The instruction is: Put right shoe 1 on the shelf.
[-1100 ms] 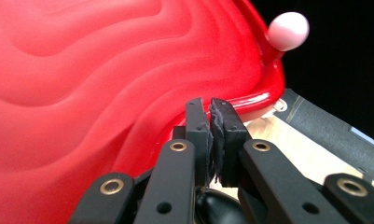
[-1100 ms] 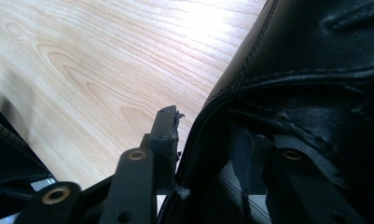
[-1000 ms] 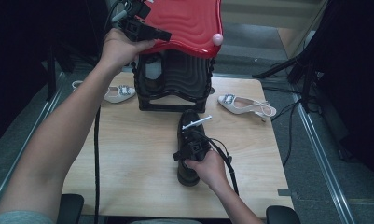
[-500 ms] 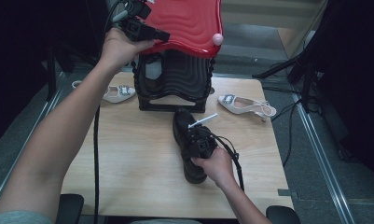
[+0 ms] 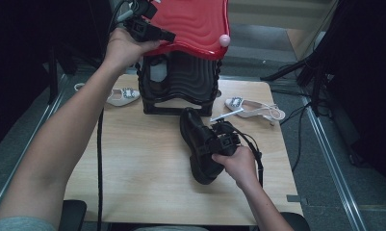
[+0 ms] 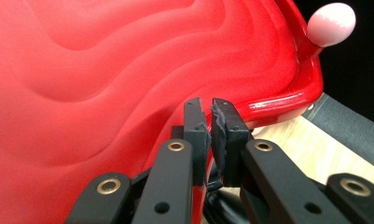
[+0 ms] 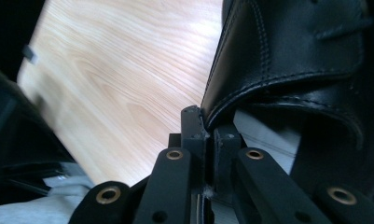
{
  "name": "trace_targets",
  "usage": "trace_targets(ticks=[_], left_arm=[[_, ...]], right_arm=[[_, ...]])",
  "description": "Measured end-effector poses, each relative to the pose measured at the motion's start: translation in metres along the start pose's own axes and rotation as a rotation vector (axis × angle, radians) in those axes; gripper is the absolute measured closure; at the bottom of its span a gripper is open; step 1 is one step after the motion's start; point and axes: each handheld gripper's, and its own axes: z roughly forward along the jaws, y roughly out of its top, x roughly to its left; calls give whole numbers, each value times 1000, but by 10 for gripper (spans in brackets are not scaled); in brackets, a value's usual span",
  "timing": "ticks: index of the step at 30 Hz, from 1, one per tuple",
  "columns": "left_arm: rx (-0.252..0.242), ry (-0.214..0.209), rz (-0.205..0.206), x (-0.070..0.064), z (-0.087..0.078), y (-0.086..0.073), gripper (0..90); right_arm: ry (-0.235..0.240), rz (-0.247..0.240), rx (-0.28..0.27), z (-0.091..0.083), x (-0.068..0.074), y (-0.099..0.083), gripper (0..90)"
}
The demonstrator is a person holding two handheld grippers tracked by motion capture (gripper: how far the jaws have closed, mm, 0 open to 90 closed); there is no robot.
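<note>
A black leather shoe (image 5: 196, 132) (image 7: 292, 56) lies on the wooden table (image 5: 133, 159) right of centre. My right gripper (image 5: 211, 144) (image 7: 205, 119) is shut on the rim of its opening, with the hand behind it. At the back stands a black ribbed box (image 5: 181, 82) under a red wavy lid (image 5: 195, 21) (image 6: 105, 70) with a pink knob (image 5: 224, 41) (image 6: 330, 23). My left gripper (image 5: 170, 36) (image 6: 210, 109) is shut on the lid's left rim and holds it raised and tilted above the box.
One white heeled shoe (image 5: 119, 96) lies at the table's back left beside the box, another (image 5: 253, 108) at the back right. Cables trail from both grippers. Dark stands and cables crowd the floor on the right.
The right gripper has swung the black shoe's near end to the right and shifted slightly right with it. The left gripper and the lid have held still.
</note>
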Motion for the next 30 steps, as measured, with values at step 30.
trace_targets(ticks=[30], left_arm=[[26,32,-18,6,-1,-2,880]], right_arm=[[76,-82,-230,-73,38,54,880]])
